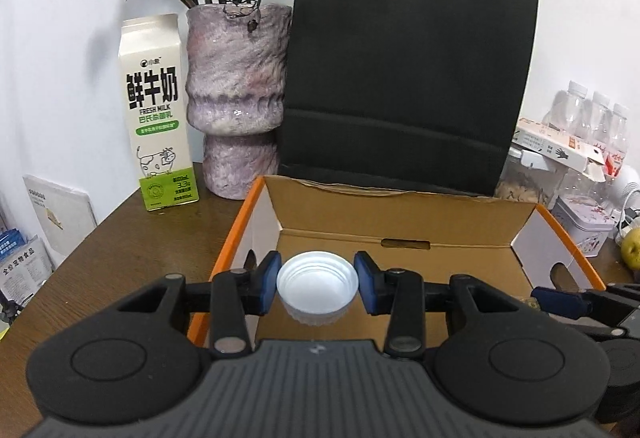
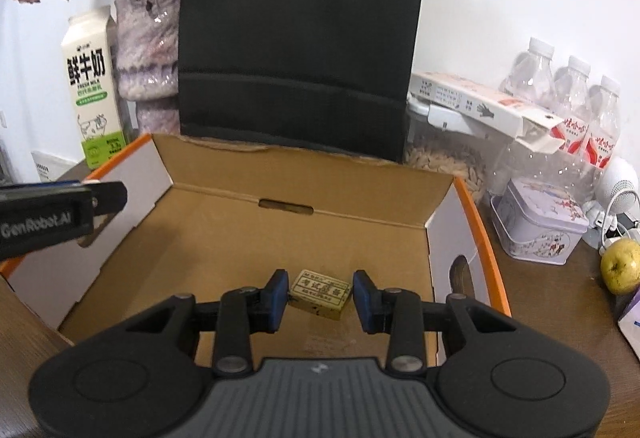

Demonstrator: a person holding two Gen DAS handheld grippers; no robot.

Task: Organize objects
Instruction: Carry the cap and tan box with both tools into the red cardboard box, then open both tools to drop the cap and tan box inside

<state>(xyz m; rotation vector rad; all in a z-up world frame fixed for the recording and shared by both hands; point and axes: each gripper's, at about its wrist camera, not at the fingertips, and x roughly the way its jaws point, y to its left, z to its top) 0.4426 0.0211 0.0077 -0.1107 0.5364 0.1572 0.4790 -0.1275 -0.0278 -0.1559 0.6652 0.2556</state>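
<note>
My left gripper (image 1: 317,284) fingers pinch a white plastic bottle cap (image 1: 317,292) over the open orange-edged cardboard box (image 2: 476,222); right gripper (image 2: 320,296) fingers gape around a small yellowish eraser block (image 2: 320,294) at 6 o'clock.

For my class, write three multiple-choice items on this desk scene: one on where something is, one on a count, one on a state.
1. Where does the small yellowish block lie?
A. on the floor of the cardboard box
B. beside the milk carton
C. on top of the tin

2. How many clear plastic bottles stand at the right?
A. one
B. three
C. five

3. What is between the fingers of the left gripper?
A. nothing
B. a pear
C. a white cap

Answers: 1 A, it rests on the box floor between the open fingers of the right gripper; 2 B, three capped necks show; 3 C, the cap sits between the blue pads.
</note>
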